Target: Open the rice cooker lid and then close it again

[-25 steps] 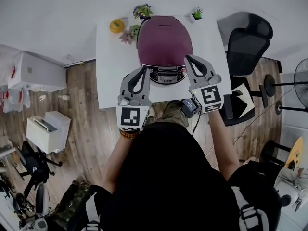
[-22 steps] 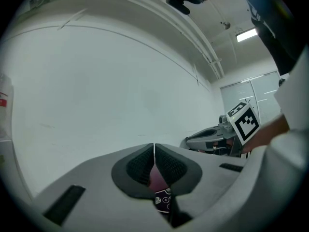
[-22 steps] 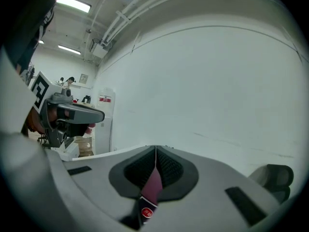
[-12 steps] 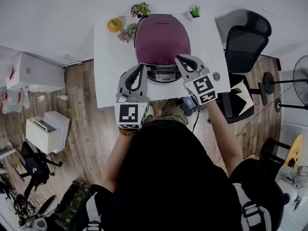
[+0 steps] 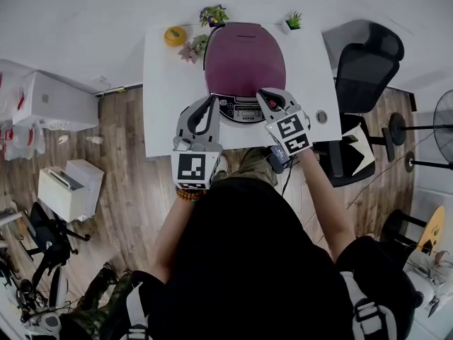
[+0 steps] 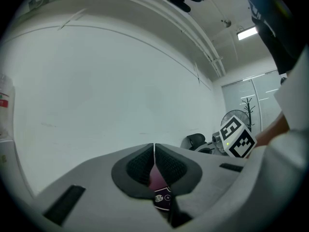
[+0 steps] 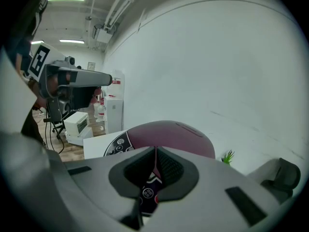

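Note:
The rice cooker stands on the white table (image 5: 166, 98) with its purple lid (image 5: 244, 59) down and its control panel (image 5: 243, 109) facing me. My right gripper (image 5: 262, 93) is shut and empty, tilted down, with its tips over the panel's right part by the lid's front edge; whether it touches I cannot tell. Its own view shows the lid (image 7: 174, 131) and the panel buttons (image 7: 116, 148) just past the closed jaws (image 7: 155, 151). My left gripper (image 5: 211, 103) is shut, level, at the cooker's front left, touching nothing. A strip of purple cooker (image 6: 158, 178) shows behind its jaws (image 6: 154, 148).
Behind the cooker stand an orange object (image 5: 175, 36) and small potted plants (image 5: 212, 14) (image 5: 291, 22) (image 5: 195, 47). A black office chair (image 5: 367, 62) is right of the table. A white box (image 5: 69, 190) sits on the wooden floor at left, a fan (image 5: 442, 119) at far right.
My right gripper has dropped and swung left, from beside the cooker's front right corner to above the control panel. The left gripper has kept still.

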Tool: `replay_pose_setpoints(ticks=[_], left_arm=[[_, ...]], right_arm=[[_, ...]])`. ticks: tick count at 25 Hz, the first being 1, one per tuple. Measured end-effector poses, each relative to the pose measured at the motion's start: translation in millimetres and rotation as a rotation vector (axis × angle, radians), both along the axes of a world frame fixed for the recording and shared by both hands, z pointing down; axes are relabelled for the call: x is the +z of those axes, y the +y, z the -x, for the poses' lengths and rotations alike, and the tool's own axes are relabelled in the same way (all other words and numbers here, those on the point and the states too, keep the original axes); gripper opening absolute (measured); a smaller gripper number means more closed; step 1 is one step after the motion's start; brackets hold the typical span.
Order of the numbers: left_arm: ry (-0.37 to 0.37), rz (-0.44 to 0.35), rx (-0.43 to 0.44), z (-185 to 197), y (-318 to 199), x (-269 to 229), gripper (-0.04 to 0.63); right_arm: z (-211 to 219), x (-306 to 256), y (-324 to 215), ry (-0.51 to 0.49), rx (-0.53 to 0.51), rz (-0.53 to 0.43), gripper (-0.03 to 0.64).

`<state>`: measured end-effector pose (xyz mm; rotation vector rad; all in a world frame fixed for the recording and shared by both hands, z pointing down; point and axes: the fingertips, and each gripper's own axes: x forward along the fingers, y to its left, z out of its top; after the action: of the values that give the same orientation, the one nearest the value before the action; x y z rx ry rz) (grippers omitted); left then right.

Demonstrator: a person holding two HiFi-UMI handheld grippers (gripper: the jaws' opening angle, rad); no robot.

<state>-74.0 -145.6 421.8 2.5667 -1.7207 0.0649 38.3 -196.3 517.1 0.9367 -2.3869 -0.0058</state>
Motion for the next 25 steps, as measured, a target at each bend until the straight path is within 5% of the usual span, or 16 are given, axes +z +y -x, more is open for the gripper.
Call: replay_pose_setpoints(ticks=[25], left_arm=[[-0.003, 0.026, 0.003, 3.4, 2.9, 12.5, 0.031]], right_arm=[[5.0, 34.0, 12.7, 0.016, 0.05, 0.055, 0.031]])
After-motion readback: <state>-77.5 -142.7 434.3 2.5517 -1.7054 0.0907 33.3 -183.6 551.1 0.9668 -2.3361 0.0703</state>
